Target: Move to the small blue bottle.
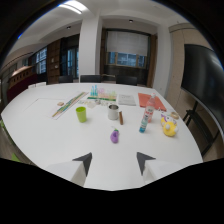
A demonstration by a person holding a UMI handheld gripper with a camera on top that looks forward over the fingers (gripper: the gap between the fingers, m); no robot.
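We hover over the white table [45,135] with our gripper [114,161] released, its two dark fingertips spread wide and nothing between them. The small blue bottle [145,120] stands upright well beyond the fingers, a little to the right of them, with the yellow toy [169,128] just to its right and the metal cup [113,111] to its left. A small purple object [115,135] lies nearer to us, ahead of the fingers, and a green cup [81,114] stands off to the left.
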